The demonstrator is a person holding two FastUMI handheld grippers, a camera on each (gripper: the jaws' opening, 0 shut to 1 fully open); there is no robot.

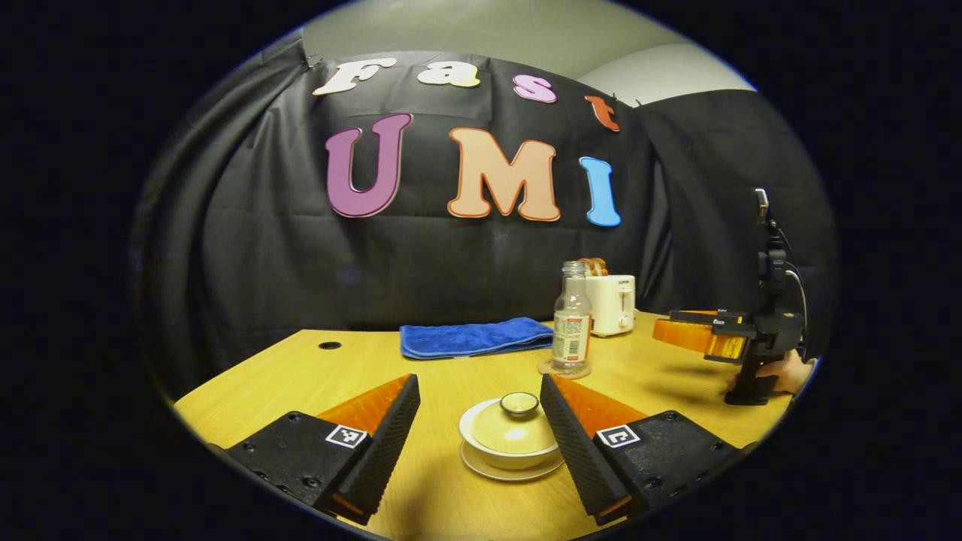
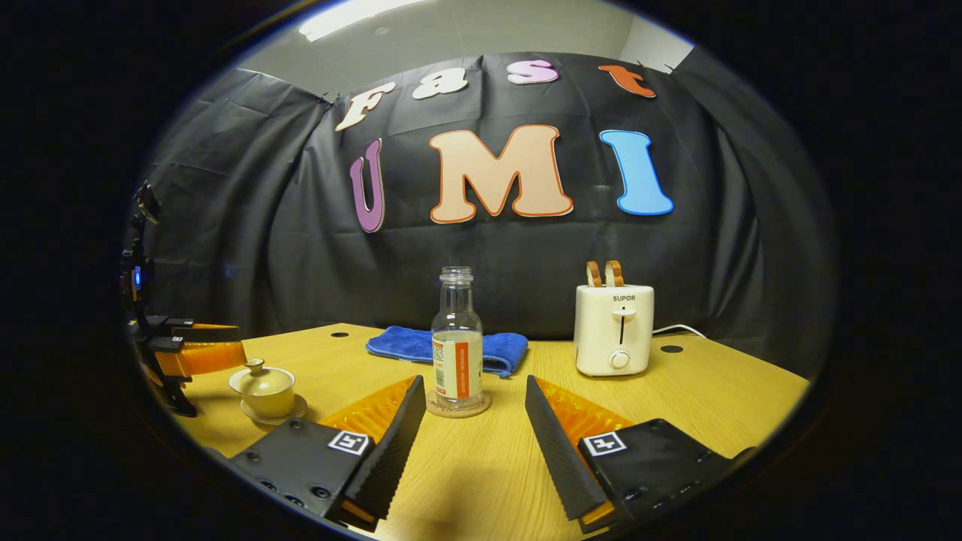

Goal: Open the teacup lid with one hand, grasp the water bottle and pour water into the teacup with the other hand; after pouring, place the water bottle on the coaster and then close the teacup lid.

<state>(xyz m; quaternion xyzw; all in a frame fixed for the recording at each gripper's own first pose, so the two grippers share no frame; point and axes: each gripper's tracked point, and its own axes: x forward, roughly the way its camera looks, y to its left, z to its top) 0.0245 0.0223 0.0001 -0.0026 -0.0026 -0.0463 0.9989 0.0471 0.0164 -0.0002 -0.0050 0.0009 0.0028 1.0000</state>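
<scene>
Hovering spread wide, left gripper (image 1: 479, 421) frames lidded teacup (image 1: 511, 439) on its saucer (image 1: 511, 469), touching nothing. Right gripper (image 2: 470, 428), likewise agape and empty, faces bottle (image 2: 457, 342) standing uncapped on coaster (image 2: 458, 408), near towel (image 2: 447, 347) and toaster (image 2: 614, 328). Probably ceramic lid (image 1: 515, 428): light, slick, chippable; best pinched by knob (image 1: 518, 403). Bottle looks part-full, rigid, smooth; best squeezed mid-body at label, kept upright.

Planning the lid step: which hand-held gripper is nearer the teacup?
Left. The left hand-held gripper straddles the teacup, open. The right hand-held gripper faces the water bottle, with the teacup off to its left.
</scene>
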